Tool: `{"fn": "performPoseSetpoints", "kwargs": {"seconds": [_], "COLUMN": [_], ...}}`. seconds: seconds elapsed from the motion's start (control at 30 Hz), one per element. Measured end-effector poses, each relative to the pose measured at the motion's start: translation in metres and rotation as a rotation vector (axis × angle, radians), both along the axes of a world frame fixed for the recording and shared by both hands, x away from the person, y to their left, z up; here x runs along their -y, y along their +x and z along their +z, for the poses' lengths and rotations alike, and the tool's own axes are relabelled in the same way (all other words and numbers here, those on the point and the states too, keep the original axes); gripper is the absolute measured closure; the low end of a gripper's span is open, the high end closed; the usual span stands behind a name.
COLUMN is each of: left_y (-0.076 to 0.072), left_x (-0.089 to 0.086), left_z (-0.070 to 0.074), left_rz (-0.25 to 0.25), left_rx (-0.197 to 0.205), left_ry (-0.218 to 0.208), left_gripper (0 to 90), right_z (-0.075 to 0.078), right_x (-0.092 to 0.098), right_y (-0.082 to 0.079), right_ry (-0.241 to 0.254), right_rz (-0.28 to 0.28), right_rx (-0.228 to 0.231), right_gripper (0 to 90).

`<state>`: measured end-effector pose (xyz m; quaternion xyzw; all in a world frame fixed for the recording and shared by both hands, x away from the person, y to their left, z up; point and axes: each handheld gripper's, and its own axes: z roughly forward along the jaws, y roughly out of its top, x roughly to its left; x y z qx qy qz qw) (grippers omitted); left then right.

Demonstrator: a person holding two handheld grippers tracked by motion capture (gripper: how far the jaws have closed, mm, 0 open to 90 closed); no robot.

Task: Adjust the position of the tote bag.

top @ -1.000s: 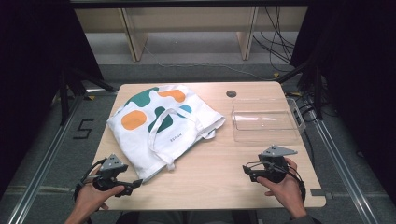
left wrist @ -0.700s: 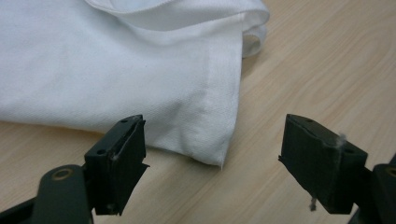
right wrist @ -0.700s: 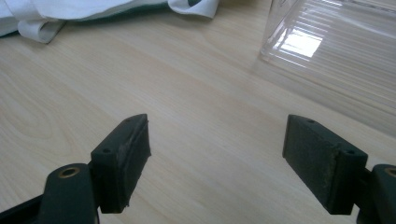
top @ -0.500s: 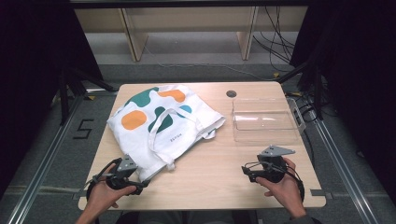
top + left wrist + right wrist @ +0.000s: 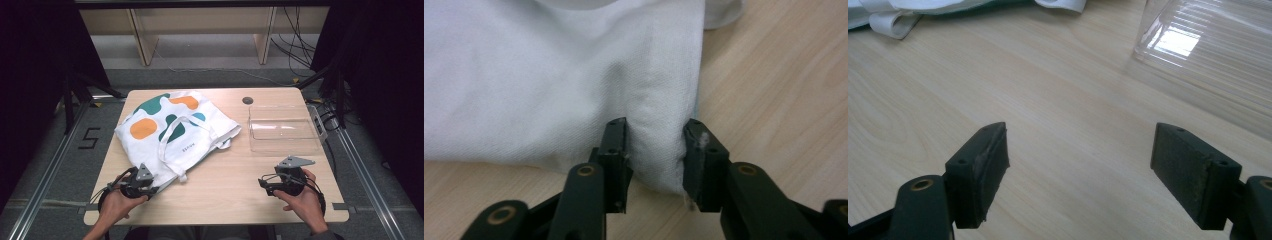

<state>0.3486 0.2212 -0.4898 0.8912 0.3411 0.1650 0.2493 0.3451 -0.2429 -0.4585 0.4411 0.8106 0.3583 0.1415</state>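
My left hand-held gripper (image 5: 150, 189) sits at the near left of the tabletop (image 5: 225, 190), and its jaws are partly closed around the near corner of the white tote bag (image 5: 175, 130). In the left gripper view that hand-held gripper (image 5: 655, 150) has a raised fold of white cloth (image 5: 656, 145) between its two jaws, with cloth touching both inner faces; I cannot tell how firmly it is pinched. The rest of the bag (image 5: 524, 75) spreads away from the jaws, flat on the wood.

My right hand-held gripper (image 5: 264, 185) rests in my right hand (image 5: 300, 200) at the near right, well apart from the bag. In the right gripper view its jaws stand wide apart around bare wood (image 5: 1078, 145), gripping nothing.

Farther out, the bag lies on the left half of the tabletop, printed with orange, dark green and blue patches, its white straps (image 5: 192, 135) looped across the top. A strap end (image 5: 893, 22) shows at the far left of the right gripper view. A clear plastic tray (image 5: 282, 130) sits at the far right, beside the bag but not touching it. Its ribbed wall (image 5: 1208, 55) appears ahead of my right jaws. A small dark round hole (image 5: 247, 100) is near the far edge.
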Motion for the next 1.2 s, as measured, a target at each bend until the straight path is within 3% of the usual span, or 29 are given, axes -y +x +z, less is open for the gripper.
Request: {"fn": "performPoseSetpoints", "kwargs": {"seconds": [0.03, 0.07, 0.13, 0.23, 0.27, 0.4, 0.53, 0.6, 0.7, 0.73, 0.87, 0.93, 0.97, 1.03, 1.2], "left_y": [0.000, 0.000, 0.000, -0.001, -0.001, 0.000, 0.001, 0.002, 0.003, 0.003, 0.005, 0.004, 0.004, 0.004, 0.005], "left_x": [0.000, -0.004, -0.010, -0.021, -0.026, -0.040, -0.056, -0.066, -0.072, -0.074, -0.075, -0.073, -0.075, -0.075, -0.076], "left_z": [0.000, 0.002, 0.003, 0.008, 0.009, 0.012, 0.014, 0.016, 0.015, 0.016, 0.014, 0.013, 0.015, 0.015, 0.015], "left_rz": [0.000, 0.002, 0.012, 0.024, 0.036, 0.067, 0.107, 0.121, 0.136, 0.123, 0.114, 0.137, 0.124, 0.125, 0.115], "left_rx": [0.000, 0.005, 0.013, 0.001, -0.003, -0.017, -0.011, -0.019, -0.022, -0.028, -0.036, -0.023, -0.033, -0.030, -0.032], "left_ry": [0.000, 0.027, 0.042, 0.067, 0.060, 0.045, 0.046, 0.040, 0.042, 0.068, 0.071, 0.047, 0.070, 0.066, 0.073], "left_gripper": [69.4, 71.6, 74.1, 76.0, 76.5, 77.5, 78.6, 78.9, 79.4, 79.6, 79.9, 80.0, 80.0, 80.0, 79.9], "right_z": [0.000, -0.002, -0.002, -0.003, -0.001, -0.003, -0.003, -0.004, -0.005, -0.006, -0.009, -0.012, -0.014, -0.015, -0.017], "right_x": [0.000, 0.001, 0.001, 0.000, -0.002, -0.006, -0.018, -0.028, -0.039, -0.044, -0.059, -0.067, -0.071, -0.077, -0.091], "right_y": [0.000, 0.002, 0.002, 0.002, 0.001, 0.003, 0.017, 0.031, 0.046, 0.050, 0.070, 0.079, 0.084, 0.094, 0.113], "right_ry": [0.000, -0.019, -0.018, -0.025, -0.023, -0.027, -0.031, -0.049, -0.059, -0.061, -0.093, -0.095, -0.097, -0.101, -0.144], "right_rz": [0.000, 0.018, 0.019, 0.052, 0.043, 0.044, 0.071, 0.113, 0.132, 0.125, 0.148, 0.141, 0.135, 0.135, 0.149], "right_rx": [0.000, 0.029, 0.026, 0.041, 0.013, 0.035, 0.032, 0.073, 0.089, 0.079, 0.067, 0.061, 0.078, 0.091, 0.079], "right_gripper": [23.9, 24.0, 24.7, 32.4, 31.7, 32.1, 35.4, 40.0, 42.8, 43.7, 48.5, 50.9, 52.2, 53.9, 56.5]}}
